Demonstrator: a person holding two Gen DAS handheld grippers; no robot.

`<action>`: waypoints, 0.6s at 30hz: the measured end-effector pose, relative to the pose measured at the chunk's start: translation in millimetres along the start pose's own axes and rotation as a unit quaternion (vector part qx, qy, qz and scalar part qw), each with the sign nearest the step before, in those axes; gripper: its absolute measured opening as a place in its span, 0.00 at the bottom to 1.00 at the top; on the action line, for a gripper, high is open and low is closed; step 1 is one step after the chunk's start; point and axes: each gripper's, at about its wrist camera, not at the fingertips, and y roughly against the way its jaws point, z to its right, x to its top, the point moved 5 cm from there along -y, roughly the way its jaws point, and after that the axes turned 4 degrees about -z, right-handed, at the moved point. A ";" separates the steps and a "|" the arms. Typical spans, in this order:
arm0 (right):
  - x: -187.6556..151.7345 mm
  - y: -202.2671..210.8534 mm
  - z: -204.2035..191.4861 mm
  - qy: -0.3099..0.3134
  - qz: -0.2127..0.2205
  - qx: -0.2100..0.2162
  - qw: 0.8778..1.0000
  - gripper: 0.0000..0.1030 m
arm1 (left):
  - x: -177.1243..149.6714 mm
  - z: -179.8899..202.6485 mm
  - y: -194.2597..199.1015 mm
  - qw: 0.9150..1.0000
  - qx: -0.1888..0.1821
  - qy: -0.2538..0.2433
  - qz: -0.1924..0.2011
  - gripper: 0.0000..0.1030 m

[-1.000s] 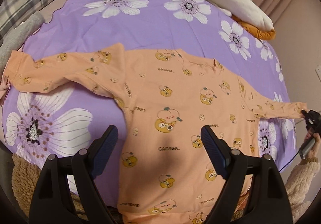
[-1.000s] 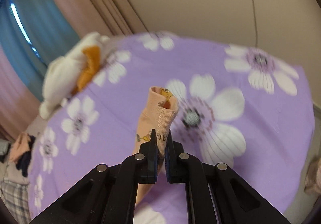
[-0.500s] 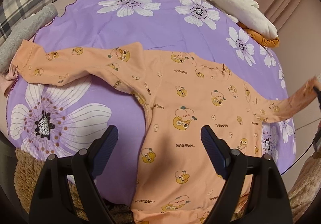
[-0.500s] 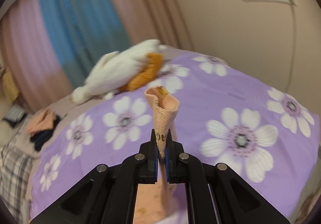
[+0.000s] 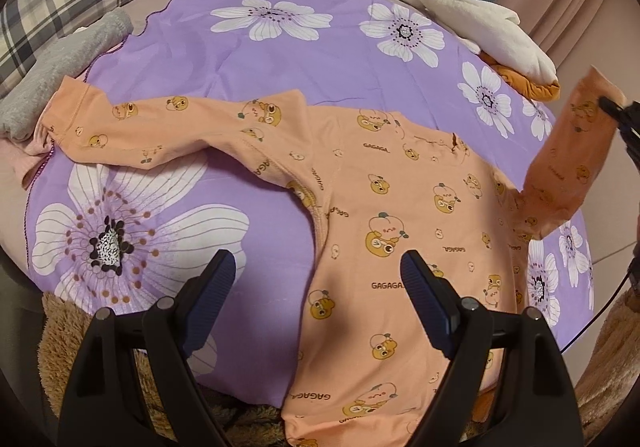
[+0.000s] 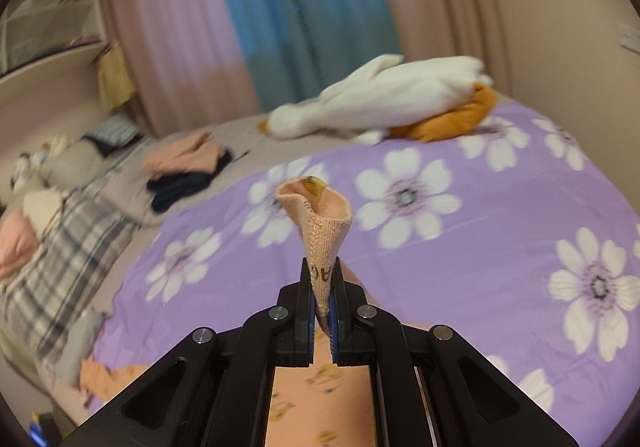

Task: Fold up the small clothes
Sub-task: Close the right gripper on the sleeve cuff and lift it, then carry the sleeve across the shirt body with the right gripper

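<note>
One orange shirt (image 5: 400, 231) lies flat on the purple bedsheet (image 5: 280, 59) before our left claw (image 5: 316, 283), which hangs released above it; its sleeve at three o'clock is lifted. Our right claw (image 6: 321, 311) is clenched on that sleeve's cuff (image 6: 320, 223), a plush goose (image 6: 384, 99) at twelve o'clock.
</note>
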 end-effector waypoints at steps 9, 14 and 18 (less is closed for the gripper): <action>-41.7 -47.5 -68.8 0.038 -0.071 0.030 0.996 0.07 | -3.5 -13.0 3.1 1.000 0.005 0.008 0.003 0.82; -77.5 -79.6 -95.5 0.060 -0.123 0.036 0.990 0.07 | -4.6 -20.0 2.2 1.000 0.011 0.014 0.003 0.82; -118.2 -108.6 -113.2 0.080 -0.183 0.045 0.979 0.07 | -5.7 -22.0 0.6 1.000 0.010 0.017 0.000 0.82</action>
